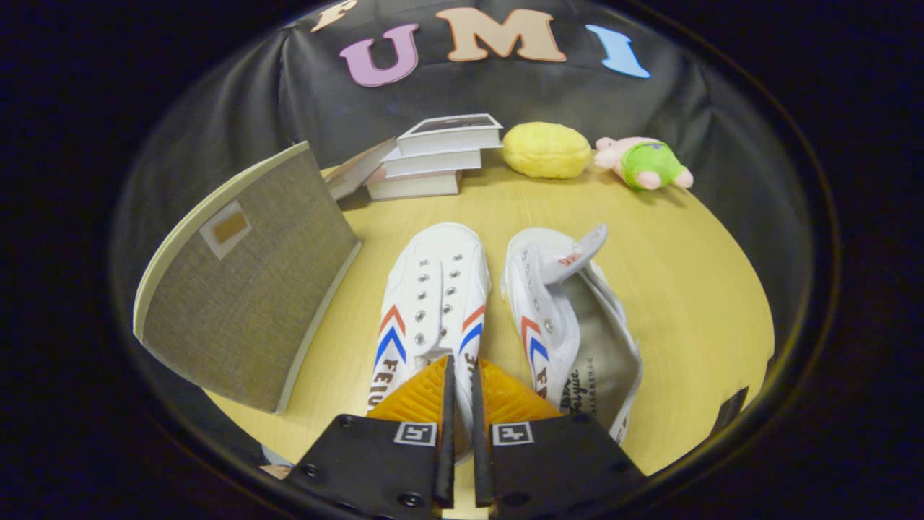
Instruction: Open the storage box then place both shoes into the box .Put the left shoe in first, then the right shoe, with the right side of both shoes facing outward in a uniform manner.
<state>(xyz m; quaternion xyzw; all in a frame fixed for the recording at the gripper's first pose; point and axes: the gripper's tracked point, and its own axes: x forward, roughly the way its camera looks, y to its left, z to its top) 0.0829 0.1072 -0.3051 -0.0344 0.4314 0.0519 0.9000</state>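
Jaws (pixel 460 393) pinch left shoe (pixel 432 303) (storage box (pixel 245 289) lid raised).

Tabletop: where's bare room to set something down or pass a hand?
Widest bare patch of the table: beyond the right shoe, below the pink plush toy. A smaller strip lies between the shoes' toes and the books and yellow plush. It is crowded between the storage box and the left shoe, where the gripper jaws are nearly closed at that shoe's heel.
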